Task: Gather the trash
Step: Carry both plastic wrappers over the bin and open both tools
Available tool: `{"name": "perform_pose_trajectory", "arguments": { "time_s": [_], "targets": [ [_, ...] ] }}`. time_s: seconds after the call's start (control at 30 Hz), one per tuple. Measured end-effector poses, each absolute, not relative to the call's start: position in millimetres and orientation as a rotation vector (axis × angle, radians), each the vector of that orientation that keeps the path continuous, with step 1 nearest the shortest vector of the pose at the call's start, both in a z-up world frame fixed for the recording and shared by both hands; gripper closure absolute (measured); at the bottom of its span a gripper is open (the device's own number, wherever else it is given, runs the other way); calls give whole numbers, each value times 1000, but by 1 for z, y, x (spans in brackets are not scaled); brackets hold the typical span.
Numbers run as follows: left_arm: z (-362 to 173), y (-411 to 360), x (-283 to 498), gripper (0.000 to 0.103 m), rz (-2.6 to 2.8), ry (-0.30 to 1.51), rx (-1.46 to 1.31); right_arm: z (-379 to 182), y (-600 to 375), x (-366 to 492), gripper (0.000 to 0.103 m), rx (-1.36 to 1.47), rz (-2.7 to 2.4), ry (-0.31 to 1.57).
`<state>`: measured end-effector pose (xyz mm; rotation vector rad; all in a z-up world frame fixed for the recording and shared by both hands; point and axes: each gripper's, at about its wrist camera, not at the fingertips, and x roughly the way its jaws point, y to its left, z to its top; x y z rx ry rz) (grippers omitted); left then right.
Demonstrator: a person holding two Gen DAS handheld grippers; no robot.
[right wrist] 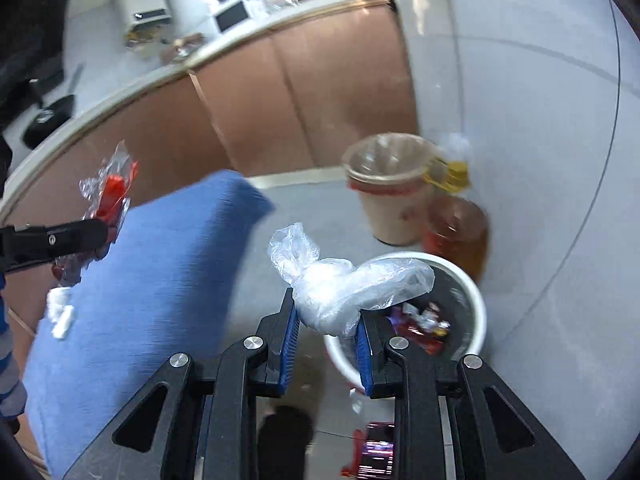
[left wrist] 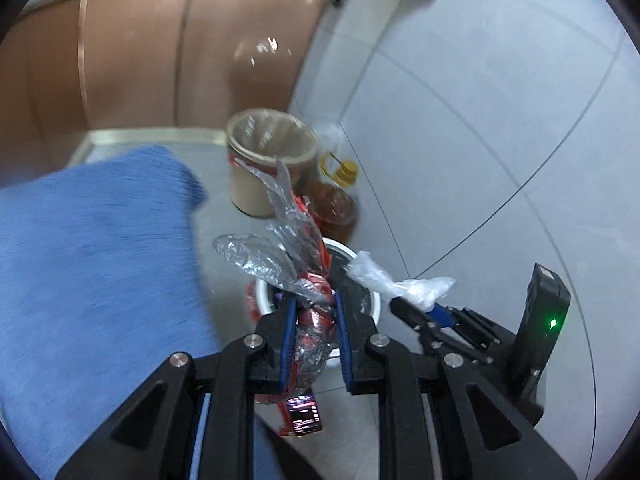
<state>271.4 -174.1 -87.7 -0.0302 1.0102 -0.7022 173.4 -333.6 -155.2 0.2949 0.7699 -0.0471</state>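
Observation:
My left gripper [left wrist: 315,307] is shut on a red and clear plastic wrapper [left wrist: 304,280] and holds it above the near rim of a white trash bin [left wrist: 372,300]. My right gripper [right wrist: 327,312] is shut on a crumpled clear plastic bag [right wrist: 340,284], held above the left rim of the same white bin [right wrist: 476,300], which holds several colourful wrappers [right wrist: 424,322]. In the left wrist view the right gripper [left wrist: 416,306] shows with the bag [left wrist: 396,284]. In the right wrist view the left gripper [right wrist: 100,232] shows at the left with its wrapper [right wrist: 112,192].
A beige lined bin [left wrist: 268,160] and a bottle of amber oil [left wrist: 334,200] stand by the grey tiled wall. A blue cloth surface [right wrist: 152,280] carries white paper scraps [right wrist: 60,316]. Brown cabinets [right wrist: 248,100] stand behind. A shiny wrapper [right wrist: 376,452] lies on the floor.

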Motion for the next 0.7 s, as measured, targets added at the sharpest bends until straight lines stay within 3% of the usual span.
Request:
{"name": "perform_pose_trajectory", "arguments": {
  "time_s": [0.37,0.43,0.53,0.7],
  "targets": [
    [-166,-270,322,82,-720,1157,1,-226,-384,226,74,292,-131,916],
    [-174,-271,326,79,-715,1172,-14,-237,-390,234,73,294,-144,938],
    [-184,-271,335,62,-700,1186,-55,-248,-397,240,68,302,-162,959],
    [-186,-268,340,59,-698,1193,-102,-254,-402,240,60,313,-182,970]
  ]
}}
